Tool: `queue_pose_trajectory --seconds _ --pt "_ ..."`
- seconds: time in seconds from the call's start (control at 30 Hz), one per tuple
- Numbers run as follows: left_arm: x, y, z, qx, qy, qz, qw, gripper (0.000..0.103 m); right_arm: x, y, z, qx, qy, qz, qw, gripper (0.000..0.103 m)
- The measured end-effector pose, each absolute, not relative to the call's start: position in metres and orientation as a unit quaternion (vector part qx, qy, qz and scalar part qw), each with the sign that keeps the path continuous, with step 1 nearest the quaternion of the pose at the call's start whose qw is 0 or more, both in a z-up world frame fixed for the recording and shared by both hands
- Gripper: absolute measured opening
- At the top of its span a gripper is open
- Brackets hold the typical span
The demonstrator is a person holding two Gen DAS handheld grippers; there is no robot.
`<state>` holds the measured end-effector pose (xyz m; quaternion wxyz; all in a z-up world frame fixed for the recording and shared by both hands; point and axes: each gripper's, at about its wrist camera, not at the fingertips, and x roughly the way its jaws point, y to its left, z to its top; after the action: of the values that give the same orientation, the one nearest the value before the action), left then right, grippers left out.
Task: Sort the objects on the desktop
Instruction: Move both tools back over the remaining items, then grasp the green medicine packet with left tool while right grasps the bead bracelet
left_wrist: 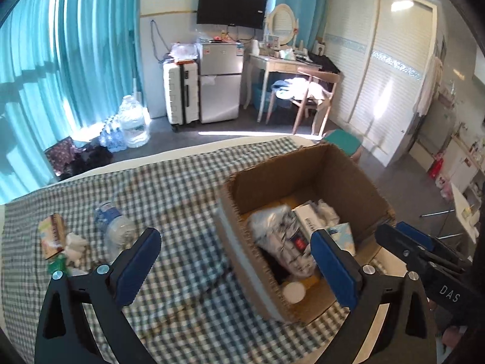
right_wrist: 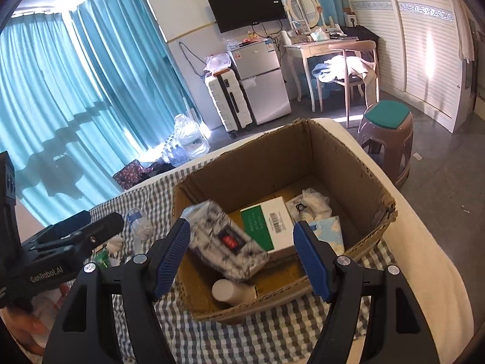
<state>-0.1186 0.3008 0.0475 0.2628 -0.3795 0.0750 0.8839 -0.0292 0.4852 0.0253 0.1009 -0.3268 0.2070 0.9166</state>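
An open cardboard box (left_wrist: pixel 288 176) (right_wrist: pixel 257 163) stands on the checked cloth. Inside it a black-and-white patterned soft pack (left_wrist: pixel 282 236) (right_wrist: pixel 224 242) leans over a green-and-white carton (right_wrist: pixel 266 224), a white round bottle (right_wrist: pixel 230 291), a pale blue tissue pack (right_wrist: pixel 330 230) and a white bag (right_wrist: pixel 312 203). My left gripper (left_wrist: pixel 239 261) hangs open over the box's near left corner, nothing between its fingers. My right gripper (right_wrist: pixel 242 248) is open above the box, the pack lying below it untouched. Left of the box lie a clear plastic bottle (left_wrist: pixel 115 227), a snack carton (left_wrist: pixel 53 233) and crumpled white tissue (left_wrist: pixel 75 245).
The checked cloth (left_wrist: pixel 169 188) covers a white-edged surface that ends just right of the box. A brown stool with a green seat (right_wrist: pixel 388 133) stands on the floor beyond that edge. A small green wrapper (left_wrist: pixel 56 264) lies by the tissue.
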Motion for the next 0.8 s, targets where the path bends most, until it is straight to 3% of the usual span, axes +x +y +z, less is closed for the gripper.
queue_pose_trajectory --seconds 0.47,0.8 --pt "-0.112 0.103 0.015 -0.387 0.067 0.919 0.040 0.103 -0.037 0.331 0.015 -0.329 0.186 0.926 -0.007 0.071" --pt "-0.104 0.003 -0.031 -0.389 0.010 0.921 -0.020 0.103 -0.061 0.257 -0.009 -0.343 0.158 0.925 -0.042 0.071"
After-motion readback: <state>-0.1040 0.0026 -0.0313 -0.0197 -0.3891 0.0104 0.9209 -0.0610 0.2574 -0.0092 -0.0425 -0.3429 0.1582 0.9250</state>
